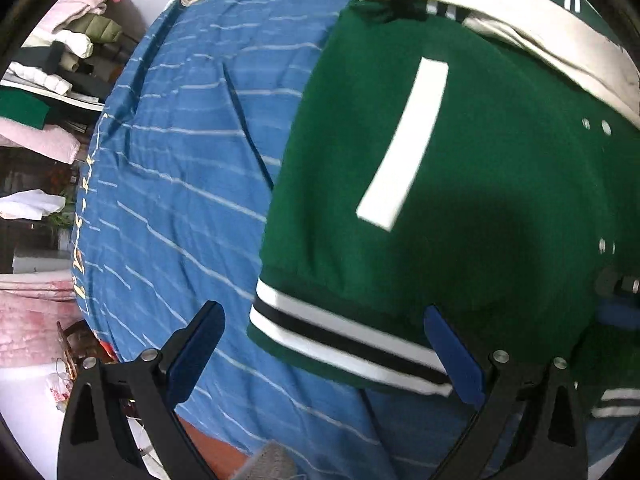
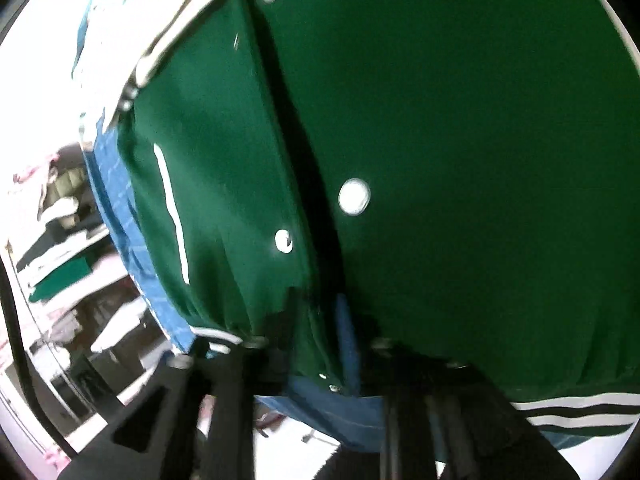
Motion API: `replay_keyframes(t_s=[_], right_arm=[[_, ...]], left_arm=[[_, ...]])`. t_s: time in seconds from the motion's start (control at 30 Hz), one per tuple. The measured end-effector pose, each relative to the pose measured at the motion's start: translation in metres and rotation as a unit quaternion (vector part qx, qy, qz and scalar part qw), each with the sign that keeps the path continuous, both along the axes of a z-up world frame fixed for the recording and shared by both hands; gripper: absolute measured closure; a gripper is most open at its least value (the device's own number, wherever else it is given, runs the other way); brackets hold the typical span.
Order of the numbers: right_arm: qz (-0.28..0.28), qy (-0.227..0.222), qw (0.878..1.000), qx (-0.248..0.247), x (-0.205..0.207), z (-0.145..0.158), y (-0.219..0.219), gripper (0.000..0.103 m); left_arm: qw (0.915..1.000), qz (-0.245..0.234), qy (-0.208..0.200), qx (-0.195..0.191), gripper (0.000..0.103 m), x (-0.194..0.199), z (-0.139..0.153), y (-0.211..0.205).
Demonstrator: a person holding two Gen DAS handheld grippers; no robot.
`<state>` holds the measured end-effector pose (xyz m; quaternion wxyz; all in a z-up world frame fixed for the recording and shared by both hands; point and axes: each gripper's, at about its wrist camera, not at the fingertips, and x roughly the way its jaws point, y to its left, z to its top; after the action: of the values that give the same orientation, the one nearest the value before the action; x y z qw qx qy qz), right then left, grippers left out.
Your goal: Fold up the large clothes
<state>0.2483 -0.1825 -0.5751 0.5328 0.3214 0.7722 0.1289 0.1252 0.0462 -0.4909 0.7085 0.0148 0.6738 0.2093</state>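
Note:
A green varsity jacket [image 1: 460, 168] with a white stripe patch, white sleeves and a striped hem band [image 1: 344, 344] lies on a blue striped bedsheet [image 1: 180, 184]. My left gripper [image 1: 324, 344] is open, its blue pads either side of the jacket's lower left hem corner, just above it. In the right wrist view the jacket [image 2: 460, 140] fills the frame with white snap buttons. My right gripper [image 2: 320, 332] is shut on the jacket's front edge near the hem, fabric bunched between its fingers.
Shelves with folded clothes [image 1: 60, 52] stand beyond the bed's left edge. Pink cloth [image 1: 32, 320] and clutter lie on the floor at the left. The bed edge [image 1: 92, 208] runs along the left.

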Motion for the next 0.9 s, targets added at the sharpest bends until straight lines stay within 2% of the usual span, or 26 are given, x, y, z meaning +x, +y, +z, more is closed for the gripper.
replay_keyframes(t_s=[0.03, 0.1, 0.2, 0.27, 0.37, 0.4, 0.47, 0.5, 0.57, 0.6, 0.63, 0.7, 0.77, 0.83, 0.9], right_arm=[[-0.001, 0.000, 1.000, 0.010, -0.007, -0.006, 0.007, 0.055], [-0.003, 0.004, 1.000, 0.027, -0.019, -0.019, 0.014, 0.055], [0.013, 0.006, 1.000, 0.017, -0.034, -0.035, 0.027, 0.056], [0.027, -0.010, 1.000, -0.005, -0.036, -0.040, 0.039, 0.096], [0.039, -0.014, 0.999, -0.027, -0.041, -0.036, 0.052, 0.098], [0.049, -0.018, 0.998, -0.043, -0.044, -0.035, 0.054, 0.098], [0.052, -0.015, 0.998, -0.042, -0.043, -0.036, 0.055, 0.097], [0.058, -0.013, 0.998, -0.037, -0.039, -0.033, 0.054, 0.096], [0.070, -0.017, 0.997, -0.019, -0.028, -0.017, 0.058, 0.081], [0.065, -0.034, 0.997, -0.023, -0.021, -0.002, 0.047, 0.076], [0.057, -0.047, 0.997, -0.028, -0.016, 0.007, 0.041, 0.067], [0.010, -0.090, 0.994, -0.054, 0.001, 0.037, -0.004, 0.065], [-0.032, -0.109, 0.988, -0.101, 0.016, 0.053, -0.052, 0.060], [-0.072, -0.124, 0.980, -0.135, 0.030, 0.060, -0.106, 0.053], [-0.111, -0.129, 0.971, -0.165, 0.046, 0.057, -0.163, 0.051]], left_arm=[[1.0000, 0.000, -0.007, 0.007, 0.000, 0.003, 0.002, 0.002], [0.9996, -0.002, -0.019, 0.023, 0.000, 0.010, 0.005, 0.006], [0.9988, -0.003, -0.026, 0.041, 0.000, 0.019, -0.004, 0.015], [0.9984, -0.004, -0.019, 0.054, 0.000, 0.023, -0.020, 0.017], [0.9989, -0.003, 0.015, 0.043, 0.000, 0.023, -0.051, 0.021], [0.9991, -0.002, 0.020, 0.038, 0.000, 0.023, -0.060, 0.022], [0.9995, 0.000, 0.009, 0.031, 0.000, 0.026, -0.070, 0.025], [0.9995, -0.001, -0.002, 0.032, 0.000, 0.029, -0.069, 0.025], [0.9995, -0.009, 0.003, 0.031, 0.000, 0.035, -0.072, 0.025], [0.9995, -0.009, 0.008, 0.030, 0.000, 0.037, -0.072, 0.025], [0.9994, -0.006, 0.016, 0.029, 0.000, 0.039, -0.073, 0.025], [0.9990, -0.005, 0.026, 0.035, 0.000, 0.042, -0.069, 0.024], [0.9985, -0.007, 0.017, 0.052, 0.000, 0.044, -0.055, 0.015], [0.9981, -0.012, -0.006, 0.060, 0.000, 0.050, -0.037, -0.001], [0.9974, -0.020, -0.026, 0.064, 0.000, 0.062, -0.023, -0.021]])
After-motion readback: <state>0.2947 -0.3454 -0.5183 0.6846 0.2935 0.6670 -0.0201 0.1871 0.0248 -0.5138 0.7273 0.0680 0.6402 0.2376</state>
